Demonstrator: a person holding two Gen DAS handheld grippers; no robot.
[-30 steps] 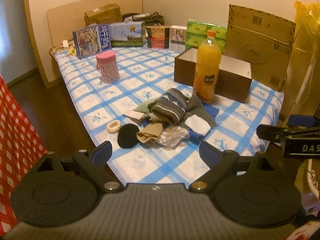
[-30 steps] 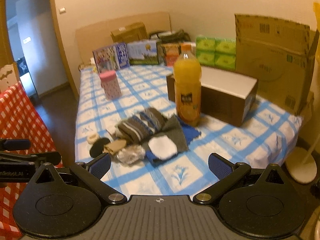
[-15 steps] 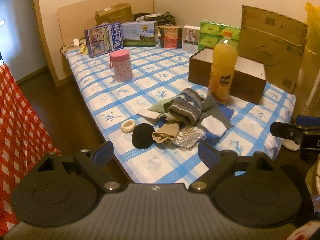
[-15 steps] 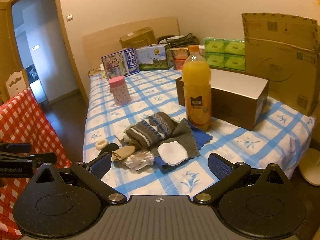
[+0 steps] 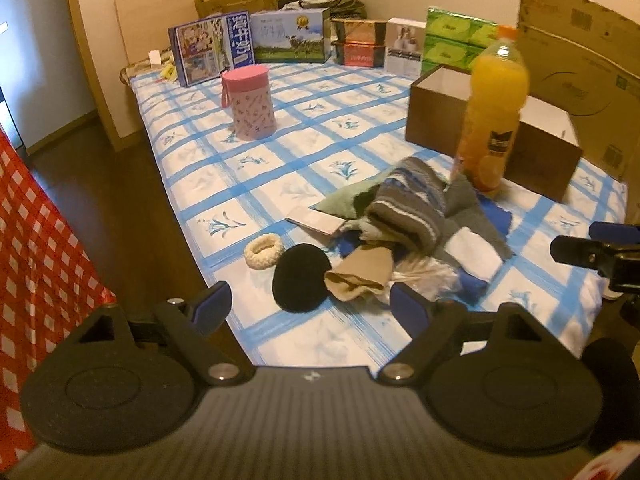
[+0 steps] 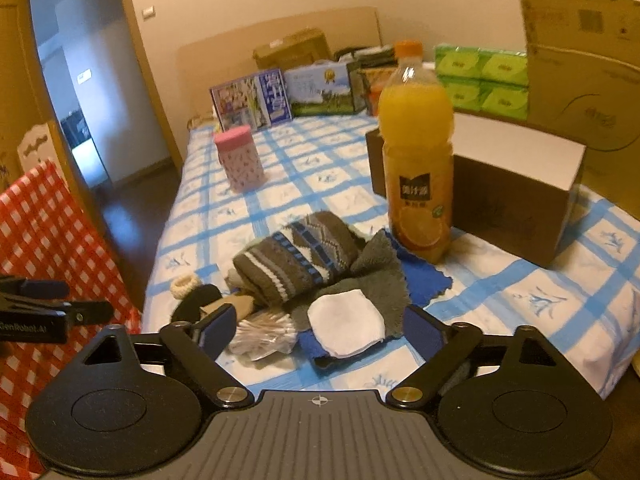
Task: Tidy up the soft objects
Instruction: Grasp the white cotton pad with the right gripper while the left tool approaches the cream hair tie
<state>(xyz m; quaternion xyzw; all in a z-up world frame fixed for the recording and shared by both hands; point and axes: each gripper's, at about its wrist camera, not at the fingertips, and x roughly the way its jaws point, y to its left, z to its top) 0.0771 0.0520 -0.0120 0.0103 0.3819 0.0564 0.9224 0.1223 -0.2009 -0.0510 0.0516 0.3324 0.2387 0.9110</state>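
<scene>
From the left wrist camera, the left gripper (image 5: 310, 308) has its two blue-tipped fingers spread wide. They have just been closing a little, but nothing is between them. It hangs over the near edge of a table with a blue and white cloth (image 5: 304, 160). A pile of soft things (image 5: 400, 236) lies near that edge. In the pile are a striped knit sock (image 5: 408, 204), a round black pad (image 5: 300, 276), a tan sock (image 5: 360, 276) touching the black pad, a white cloth (image 5: 474, 254) and a fluffy cream hair tie (image 5: 263, 251) just beside the black pad. A bottle of orange juice (image 5: 494, 112) stands upright behind the pile. A brown box (image 5: 492, 136) sits behind the bottle. A pink tin (image 5: 250, 102) stands well apart, farther back. The right gripper (image 5: 592, 252) peeks in at the right edge.

From the right wrist camera, the right gripper (image 6: 318, 332) is spread wide too. Its fingers have just been closing a bit, and they hold nothing. The pile shows right past its tips. A round white pad (image 6: 346, 326) lies on a grey cloth (image 6: 380, 280), with a crinkly clear bag (image 6: 264, 334) beside it. The left gripper shows at the left edge, in front of a red checked cloth (image 6: 40, 240).
</scene>
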